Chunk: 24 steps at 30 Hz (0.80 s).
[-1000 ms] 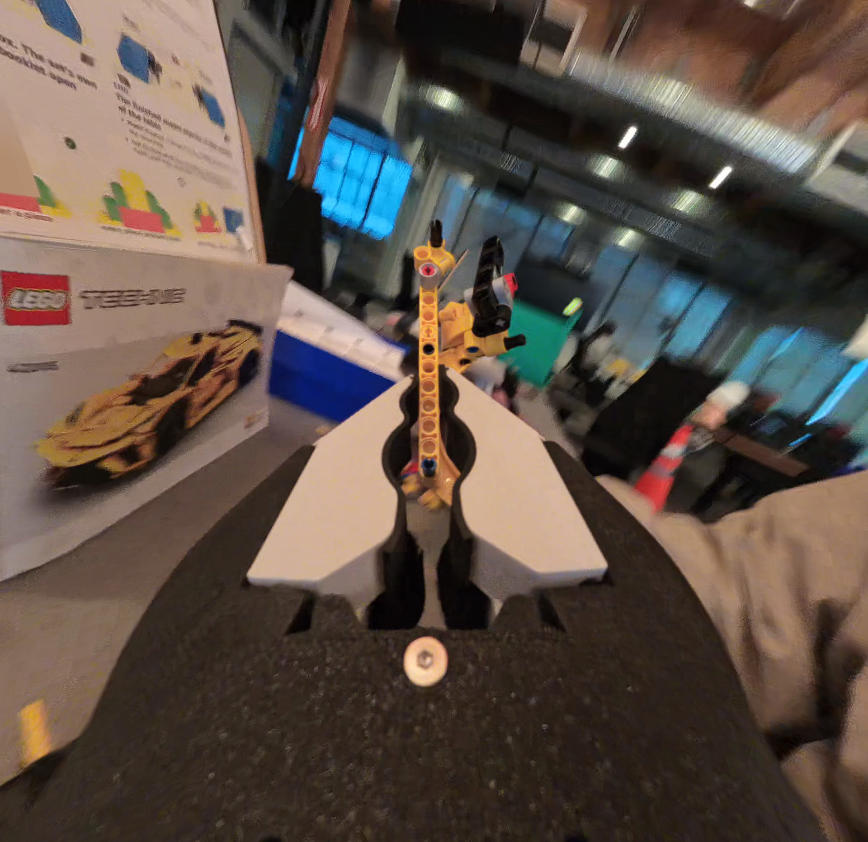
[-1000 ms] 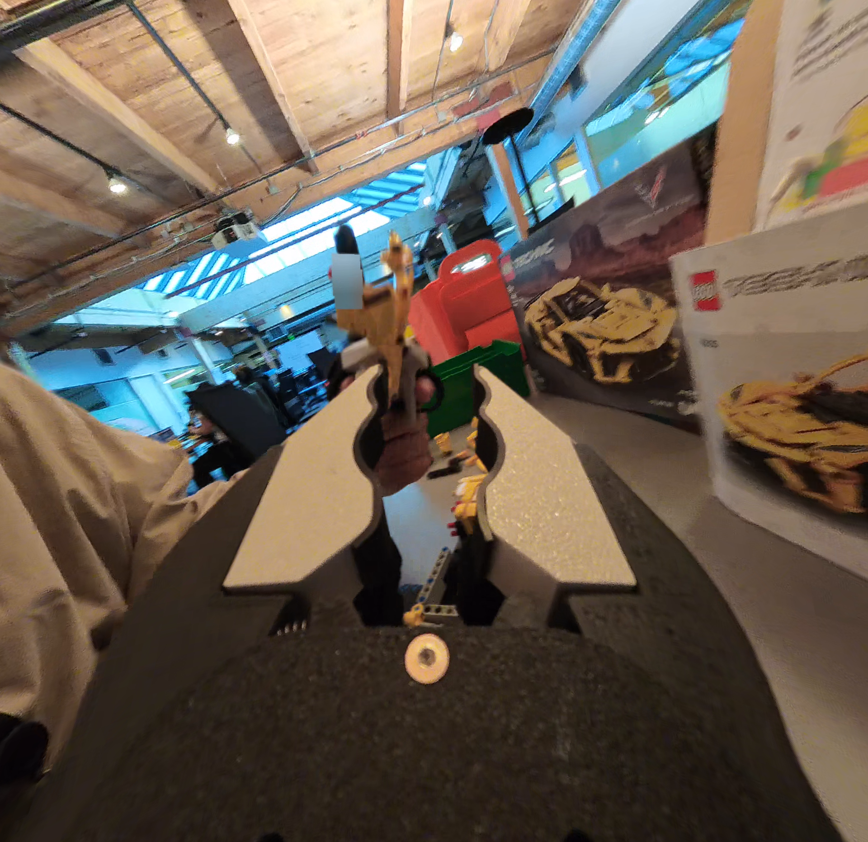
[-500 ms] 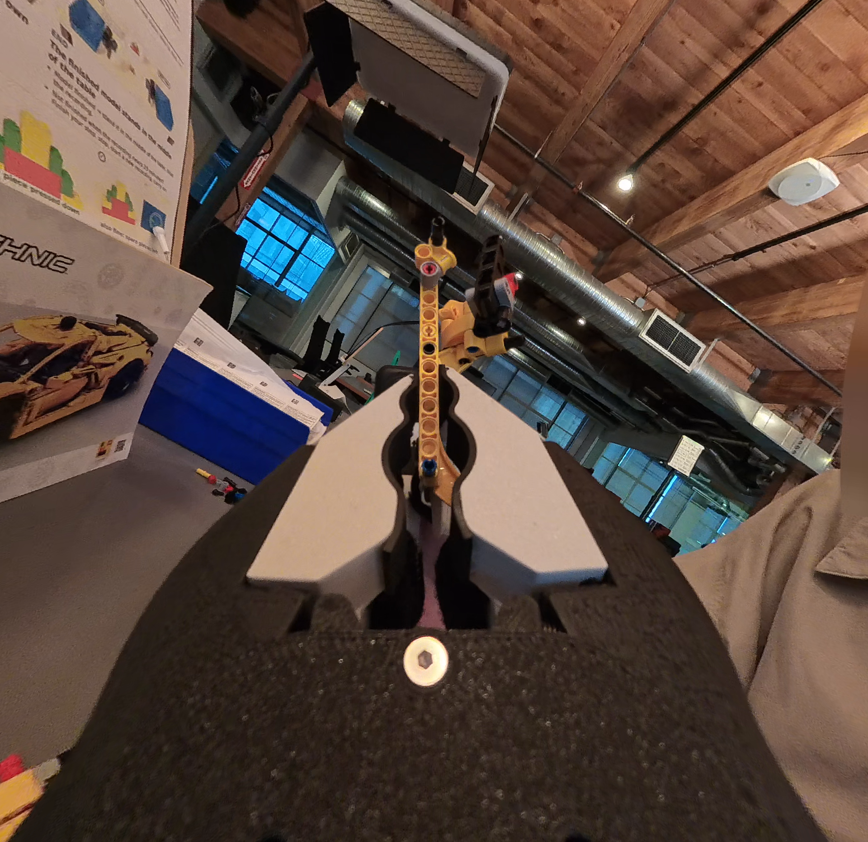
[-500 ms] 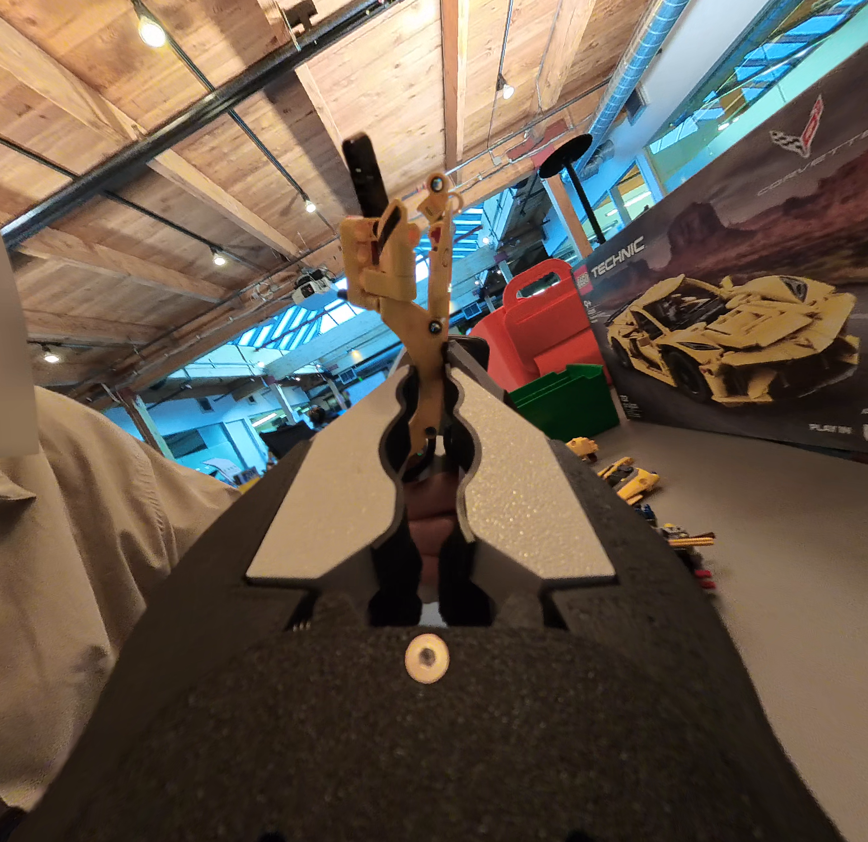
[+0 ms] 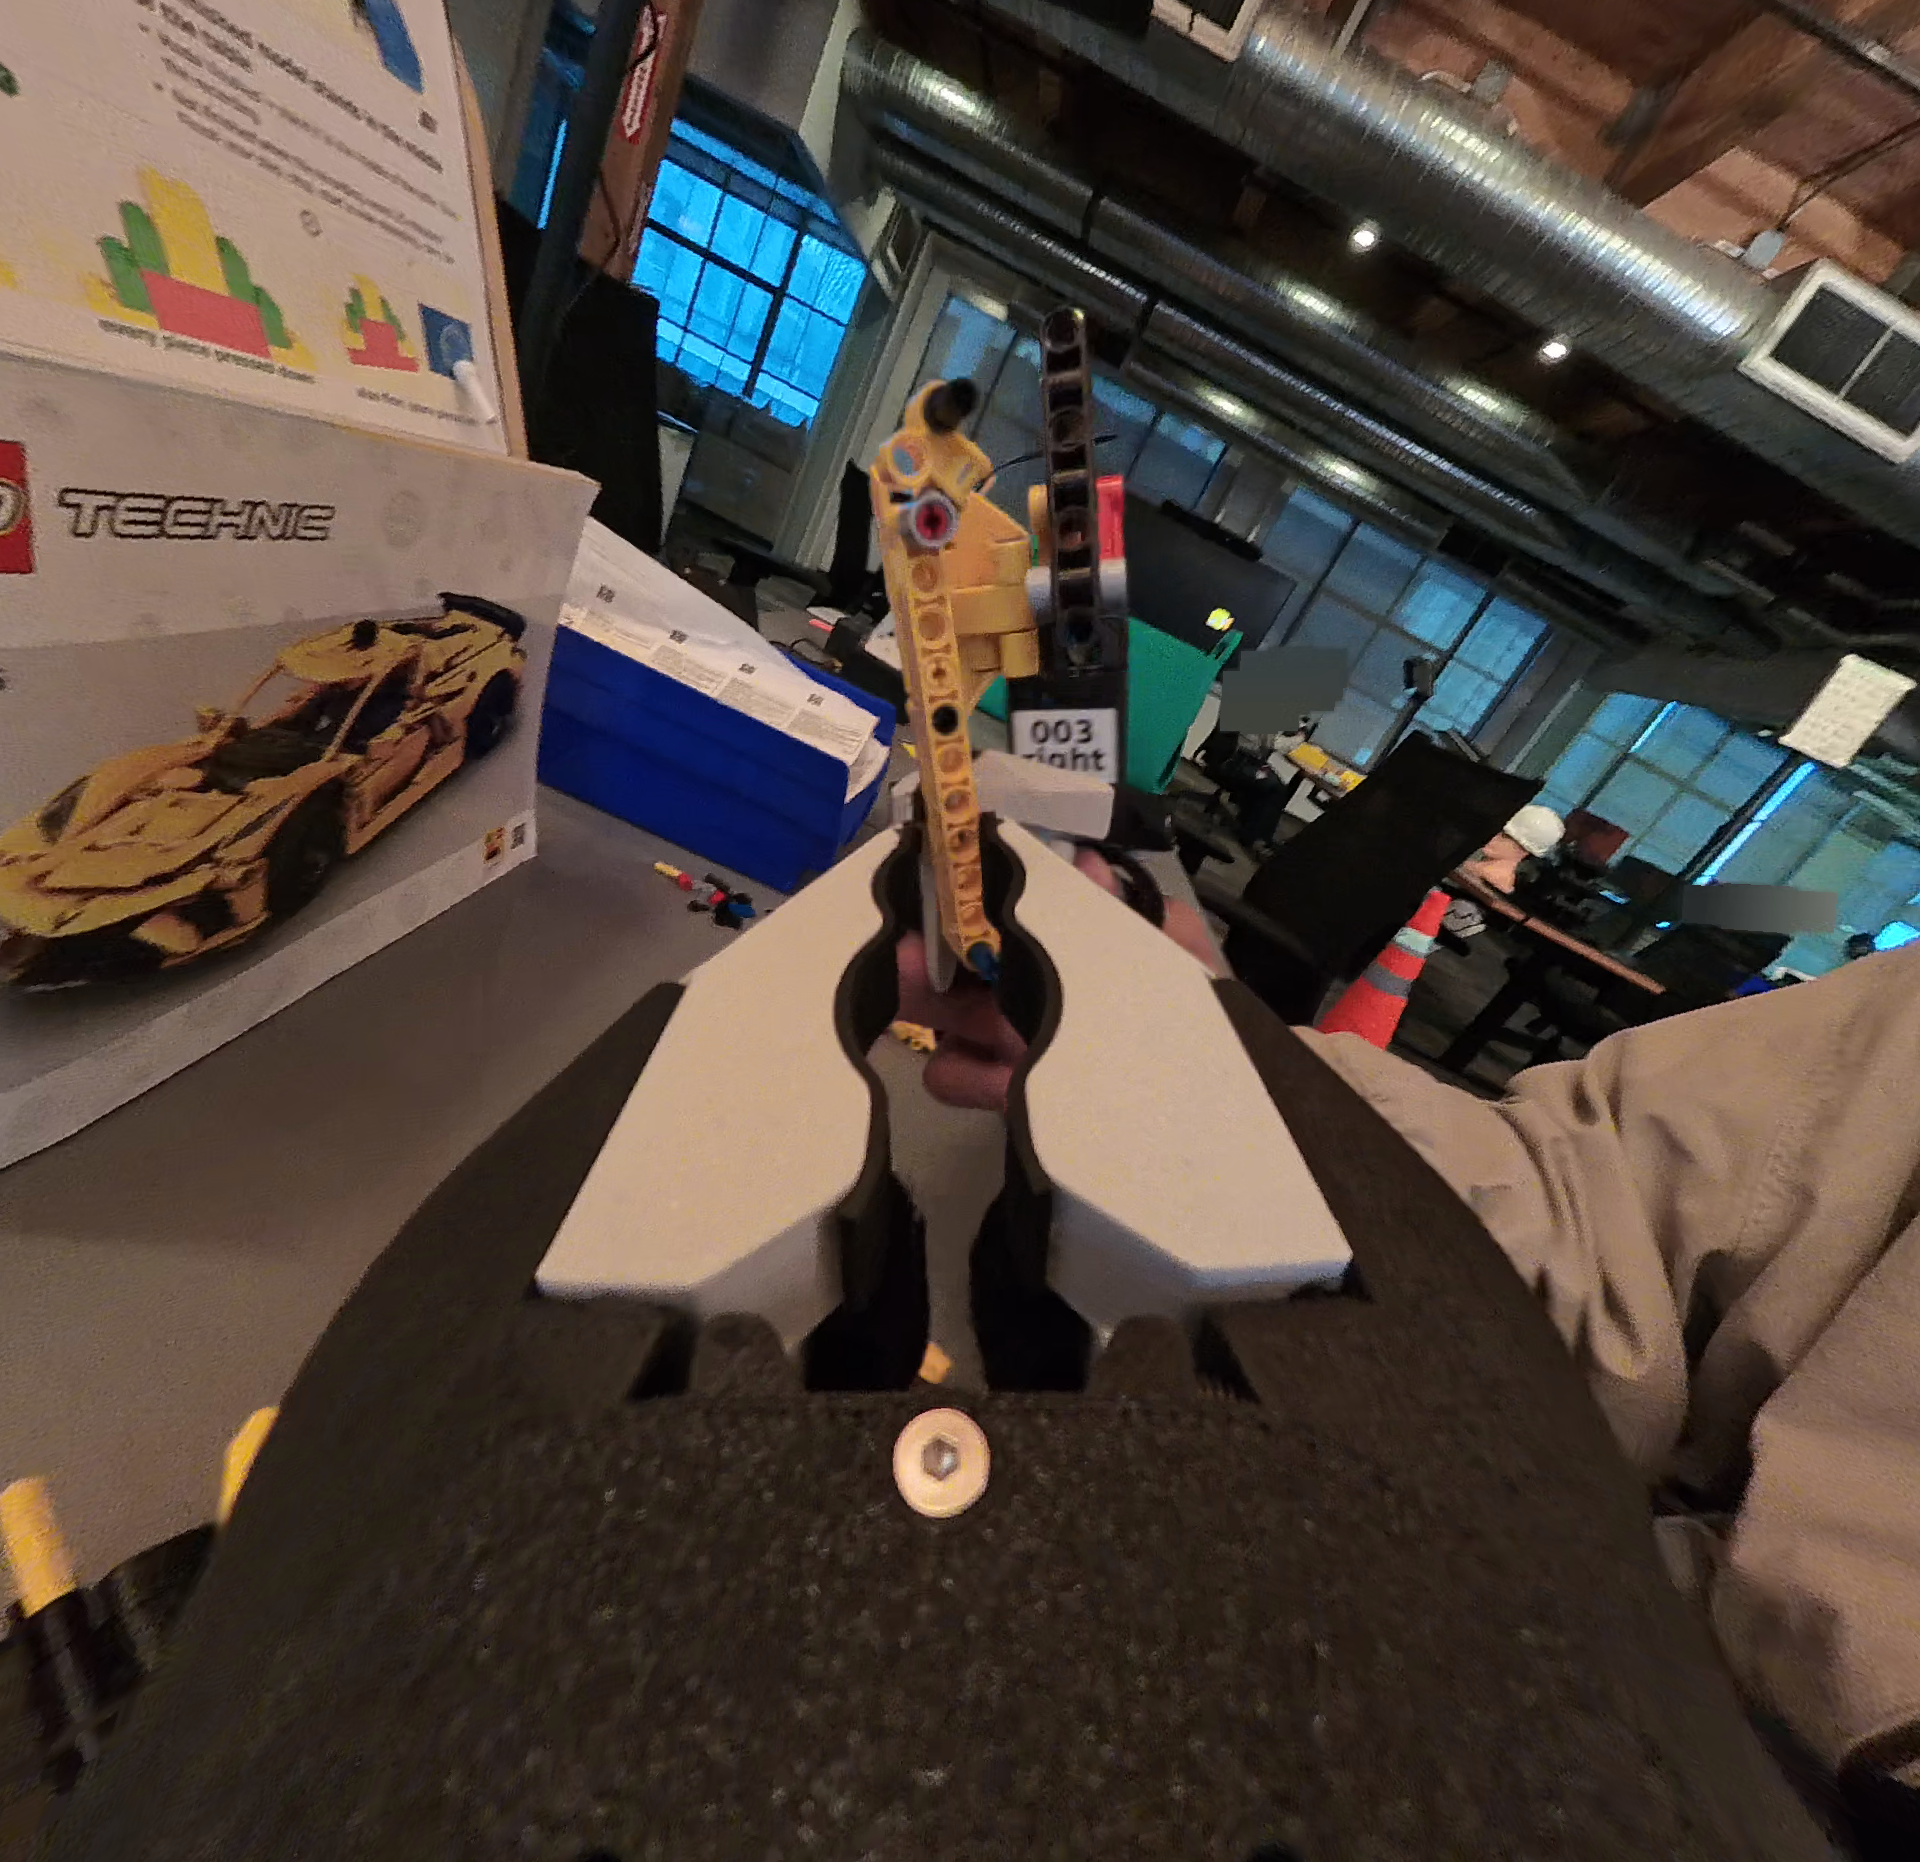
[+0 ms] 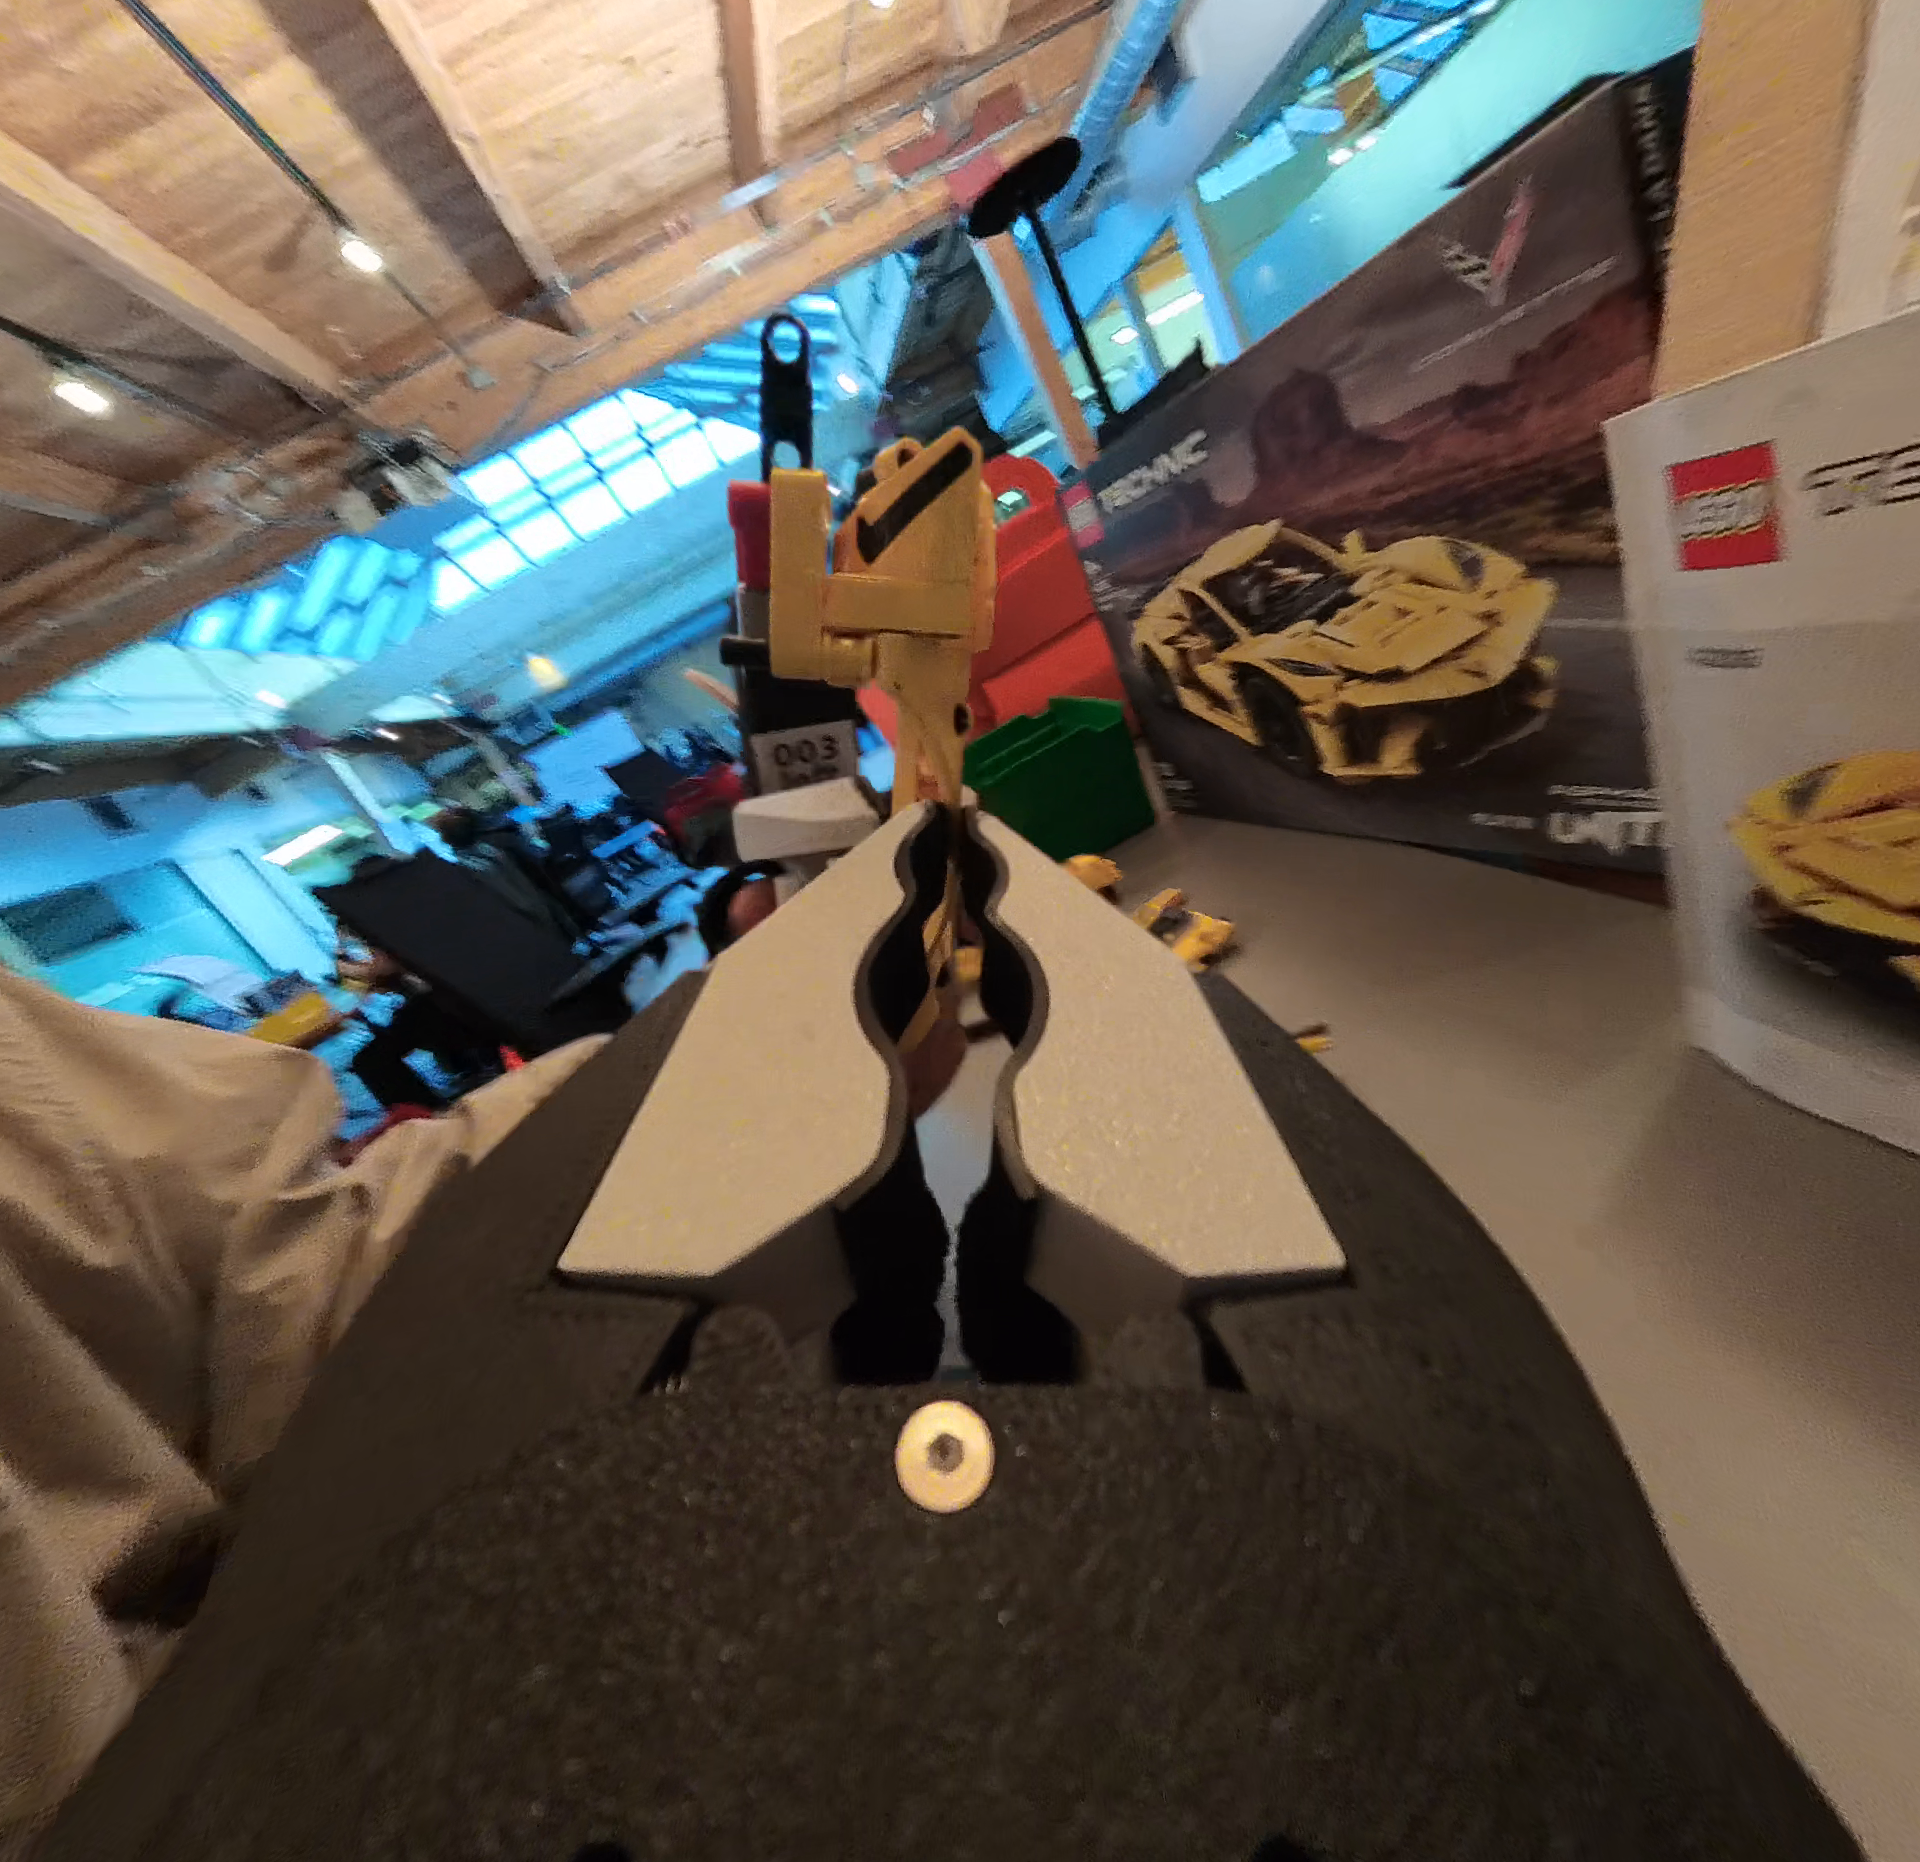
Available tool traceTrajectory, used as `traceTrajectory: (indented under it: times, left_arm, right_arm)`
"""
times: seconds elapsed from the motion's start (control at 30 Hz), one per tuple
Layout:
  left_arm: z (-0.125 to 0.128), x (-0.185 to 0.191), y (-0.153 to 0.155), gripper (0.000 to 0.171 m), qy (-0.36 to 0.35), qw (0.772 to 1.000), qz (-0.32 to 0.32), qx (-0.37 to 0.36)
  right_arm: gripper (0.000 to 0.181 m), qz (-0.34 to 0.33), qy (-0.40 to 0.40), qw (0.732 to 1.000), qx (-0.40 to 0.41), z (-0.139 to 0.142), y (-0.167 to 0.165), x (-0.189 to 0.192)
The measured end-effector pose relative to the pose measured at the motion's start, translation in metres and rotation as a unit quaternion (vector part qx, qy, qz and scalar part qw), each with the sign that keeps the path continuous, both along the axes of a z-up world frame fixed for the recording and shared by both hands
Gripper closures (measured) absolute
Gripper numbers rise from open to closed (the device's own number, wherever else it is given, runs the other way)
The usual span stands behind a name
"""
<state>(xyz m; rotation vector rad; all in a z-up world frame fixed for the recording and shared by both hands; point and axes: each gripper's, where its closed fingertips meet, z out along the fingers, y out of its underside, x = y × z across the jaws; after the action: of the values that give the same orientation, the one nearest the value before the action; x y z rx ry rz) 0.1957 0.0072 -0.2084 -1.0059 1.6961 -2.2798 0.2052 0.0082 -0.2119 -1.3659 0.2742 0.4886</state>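
A small yellow brick assembly [image 5: 940, 607] with a long holed beam and an upright black beam [image 5: 1070, 482] is held in the air above the grey table. My left gripper [image 5: 948, 836] is shut on the lower end of its yellow beam. My right gripper [image 6: 940, 810] is shut on a thin lower part of the same assembly [image 6: 914, 586], whose black beam [image 6: 787, 399] sticks up at the top. Each view shows the other gripper just behind the assembly: a grey finger in the left wrist view [image 5: 1049, 799] and one in the right wrist view [image 6: 800, 820].
A white box with a yellow car picture [image 5: 260, 732] and a poster [image 5: 229, 171] stand on the left, a blue bin [image 5: 707, 732] behind. A dark car box [image 6: 1382, 586], red bin [image 6: 1039, 628], green bin [image 6: 1060, 763] and loose pieces [image 6: 1184, 929] stand on the table [image 6: 1455, 1033]. A beige sleeve [image 5: 1662, 1241] is close. Less than 4 cm separates the two grippers' tips.
One second ago my right gripper was open before the assembly; it then shut on it. Both views tilted up to the ceiling, then back down. The assembly now leans differently in the left view.
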Motion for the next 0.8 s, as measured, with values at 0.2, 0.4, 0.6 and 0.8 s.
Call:
traceTrajectory:
  times: [0.2, 0.4, 0.6, 0.8]
  left_arm:
    - [-0.006, 0.008, -0.01, 0.165, -0.016, 0.998, 0.042, 0.043]
    - [-0.009, 0.013, -0.01, 0.165, -0.03, 0.994, 0.071, 0.078]
    - [-0.015, 0.022, -0.01, 0.166, -0.021, 0.992, 0.093, 0.085]
    - [0.035, 0.006, 0.078, 0.167, -0.068, 0.981, 0.18, -0.013]
  right_arm:
    - [0.181, -0.075, -0.082, 0.991, -0.075, -0.003, -0.001, 0.003]
    - [0.18, -0.108, -0.1, 0.983, -0.106, -0.007, -0.002, 0.01]
    - [0.18, -0.139, -0.074, 0.977, -0.143, -0.017, -0.005, 0.019]
    - [0.181, -0.262, 0.054, 0.958, -0.103, -0.017, -0.099, 0.11]
